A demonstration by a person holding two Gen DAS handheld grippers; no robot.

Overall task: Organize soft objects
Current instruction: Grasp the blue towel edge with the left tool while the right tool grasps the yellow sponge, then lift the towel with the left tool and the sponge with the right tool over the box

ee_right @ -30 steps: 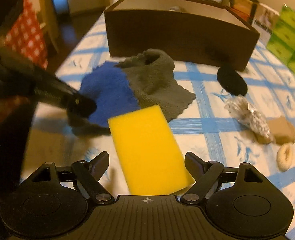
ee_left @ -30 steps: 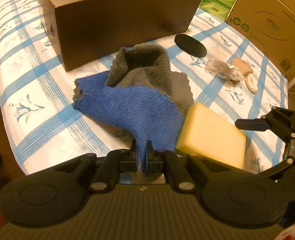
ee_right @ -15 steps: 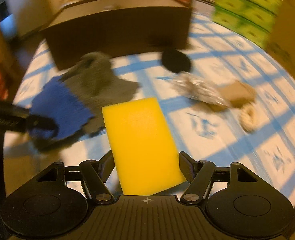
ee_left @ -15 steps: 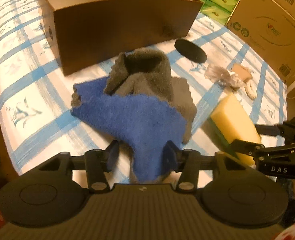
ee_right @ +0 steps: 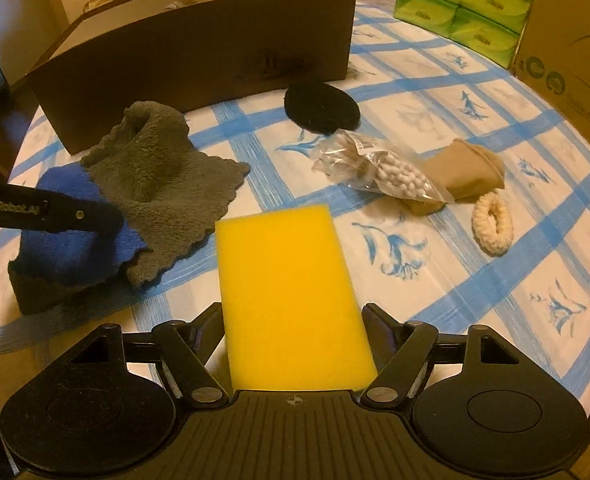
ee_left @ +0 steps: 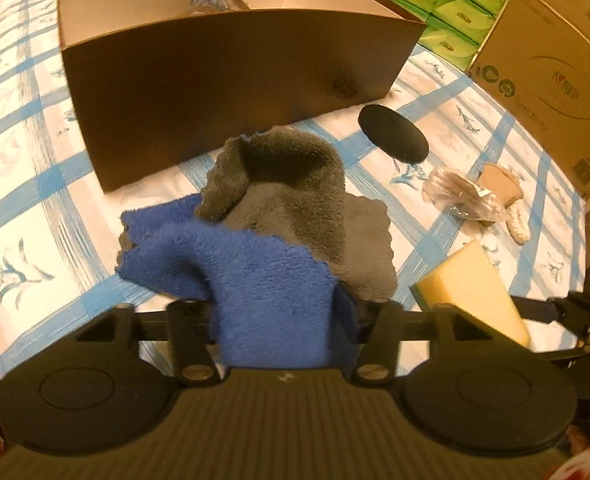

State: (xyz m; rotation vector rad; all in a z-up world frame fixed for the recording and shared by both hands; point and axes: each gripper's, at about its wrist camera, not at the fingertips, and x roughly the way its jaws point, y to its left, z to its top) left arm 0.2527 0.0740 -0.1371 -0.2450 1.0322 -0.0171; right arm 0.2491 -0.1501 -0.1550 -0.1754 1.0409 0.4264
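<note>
My left gripper (ee_left: 277,320) tips steeply down over the near edge of the table (ee_left: 27,184), and its jaws are closing with the blue end of the blue-and-grey cloth (ee_left: 271,248) bunched between them — the pile fills the gap from finger to finger, so I count it as gripped. The rest of that cloth lies rumpled on the checked covering just in front of the brown box (ee_left: 223,76).

My right gripper (ee_right: 293,316) points down at much the same slant, to the right of the cloth. The yellow sponge (ee_right: 287,284) sits lengthwise between its fingers (ee_right: 383,328), both pressing its long sides, though the jaws are easing apart.

Farther right lie a black round pad (ee_right: 322,107), a clear bag of white beads (ee_right: 379,170), a tan pouch (ee_right: 465,170) and a cream ring (ee_right: 493,224) — all apart from both grippers.
</note>
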